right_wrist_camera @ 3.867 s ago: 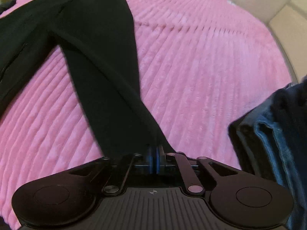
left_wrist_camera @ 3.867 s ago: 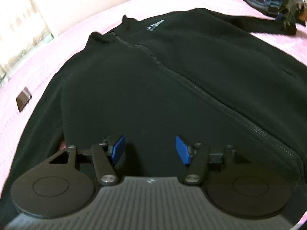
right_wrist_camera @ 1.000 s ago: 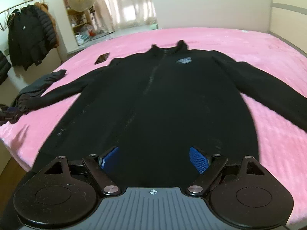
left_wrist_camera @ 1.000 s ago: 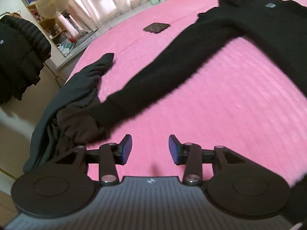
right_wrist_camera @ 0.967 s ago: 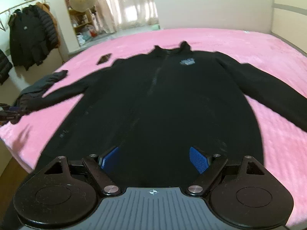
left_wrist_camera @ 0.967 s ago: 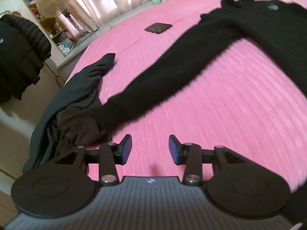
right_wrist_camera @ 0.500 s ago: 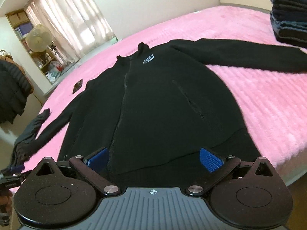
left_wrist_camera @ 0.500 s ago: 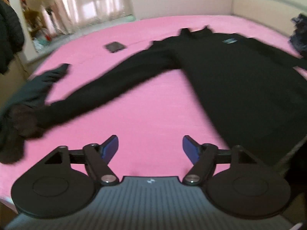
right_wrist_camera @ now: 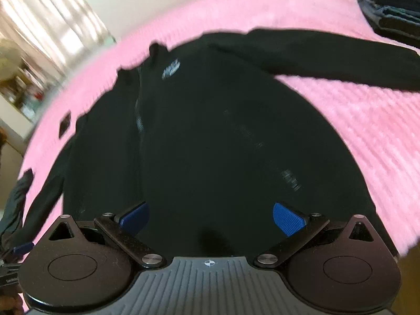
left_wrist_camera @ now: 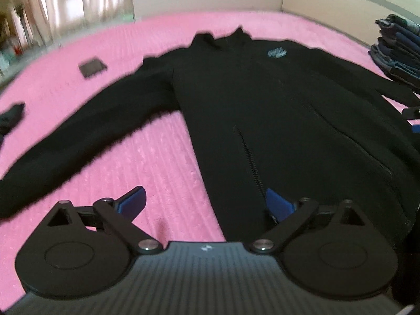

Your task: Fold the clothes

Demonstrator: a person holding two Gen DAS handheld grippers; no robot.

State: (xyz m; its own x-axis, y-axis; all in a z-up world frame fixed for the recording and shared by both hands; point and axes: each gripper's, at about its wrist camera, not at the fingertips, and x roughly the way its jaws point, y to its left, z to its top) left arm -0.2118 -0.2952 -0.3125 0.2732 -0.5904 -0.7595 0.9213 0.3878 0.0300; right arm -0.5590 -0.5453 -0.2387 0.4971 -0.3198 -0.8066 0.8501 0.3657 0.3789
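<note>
Left wrist, left tool (left_wrist_camera: pixel 206 204) spread wide, empty, over jacket (left_wrist_camera: pixel 275 110)

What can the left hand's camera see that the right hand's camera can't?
Only the left wrist view shows the left gripper, jaws open over the jacket's side edge, with bare pink blanket right in front of it. Only the right wrist view shows the right gripper, jaws open above the hem, and the whole far sleeve. Both show the black jacket spread flat and zipped, the small dark flat thing beside it and the stack of folded clothes. Both views are blurry.
</note>
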